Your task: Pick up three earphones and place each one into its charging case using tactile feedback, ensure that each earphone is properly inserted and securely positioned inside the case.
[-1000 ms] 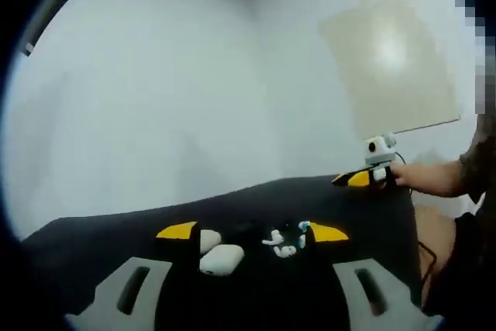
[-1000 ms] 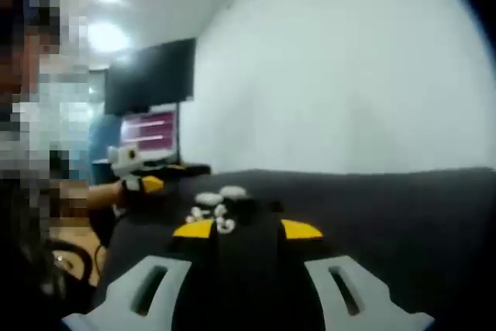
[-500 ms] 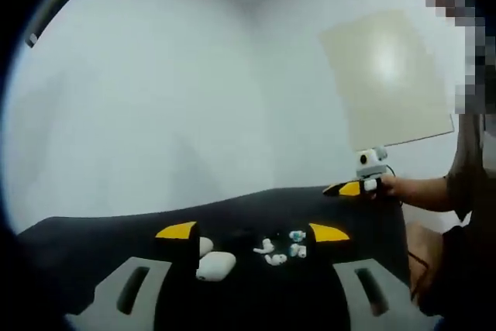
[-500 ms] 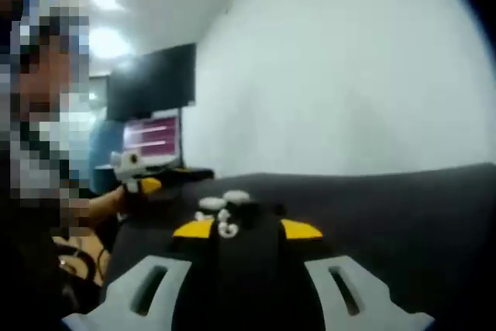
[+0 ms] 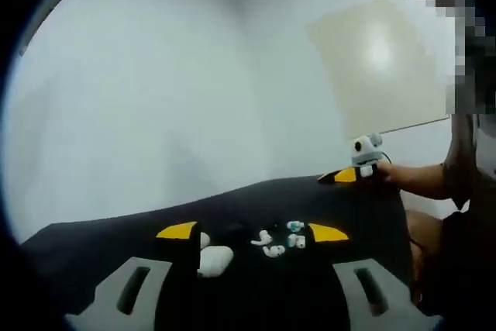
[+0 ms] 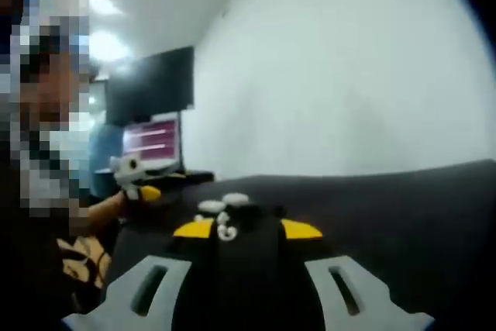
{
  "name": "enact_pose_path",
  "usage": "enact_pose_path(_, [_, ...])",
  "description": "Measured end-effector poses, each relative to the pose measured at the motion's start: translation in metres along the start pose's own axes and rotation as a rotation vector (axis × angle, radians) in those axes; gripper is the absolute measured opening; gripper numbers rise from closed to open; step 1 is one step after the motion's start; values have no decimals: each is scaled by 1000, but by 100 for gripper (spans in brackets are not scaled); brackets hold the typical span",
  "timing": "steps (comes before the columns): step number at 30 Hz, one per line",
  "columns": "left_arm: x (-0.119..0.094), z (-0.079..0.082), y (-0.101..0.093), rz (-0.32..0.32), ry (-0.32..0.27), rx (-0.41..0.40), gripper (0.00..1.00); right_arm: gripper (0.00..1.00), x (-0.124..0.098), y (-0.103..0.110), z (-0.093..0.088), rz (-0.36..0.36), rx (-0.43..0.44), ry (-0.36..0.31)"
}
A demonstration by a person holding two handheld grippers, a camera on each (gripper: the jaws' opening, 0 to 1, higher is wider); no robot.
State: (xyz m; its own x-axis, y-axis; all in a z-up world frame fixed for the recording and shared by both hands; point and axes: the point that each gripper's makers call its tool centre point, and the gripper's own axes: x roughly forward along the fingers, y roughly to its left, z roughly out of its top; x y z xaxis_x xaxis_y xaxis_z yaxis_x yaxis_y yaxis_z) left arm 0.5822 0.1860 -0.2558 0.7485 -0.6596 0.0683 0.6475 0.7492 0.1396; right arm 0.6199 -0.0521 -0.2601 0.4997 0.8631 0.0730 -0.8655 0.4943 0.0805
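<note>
Both my claws are spread apart, nothing gripped: left gripper (image 5: 252, 232), right gripper (image 6: 247, 229). Just past the left tips, a white charging case (image 5: 215, 260) and loose earphones (image 5: 273, 243) lie on the black table (image 5: 93, 234). White wall (image 5: 155, 98) behind.

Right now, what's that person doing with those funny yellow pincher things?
A person holds a gripper in each hand over a black table. Small white earphones lie loose on it, beside white charging cases. The left gripper has its jaws open, framing the cases and earphones. The right gripper also has open jaws, aimed at the same pile. Nothing has been picked up yet.
</note>
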Motion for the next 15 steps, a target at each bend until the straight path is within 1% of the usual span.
enact_pose_path(6, [2, -6, 0, 4, 31, 8, 52, 33, 0, 3, 0, 0, -16, 0])
enact_pose_path(8, [1, -7, 4, 22, 34, 7, 51, 33, -1, 3, -1, -2, -29, 3])
enact_pose_path(9, [-1, -2, 14, 71, 10, 8, 49, 33, 0, 3, -1, -4, -33, 5])
enact_pose_path(10, [-3, 1, 19, 90, -5, 4, 46, 33, 0, 3, -1, -5, -36, 6])
enact_pose_path(11, [-7, 6, 27, 125, -32, -16, 43, 33, 0, 2, -1, -6, -38, 7])
enact_pose_path(13, [-12, 11, 36, 156, -61, -51, 40, 33, -1, 2, -1, -10, -43, 6])
enact_pose_path(15, [-12, 12, 40, 165, -64, -76, 40, 33, -1, 1, -1, -12, -47, 9])
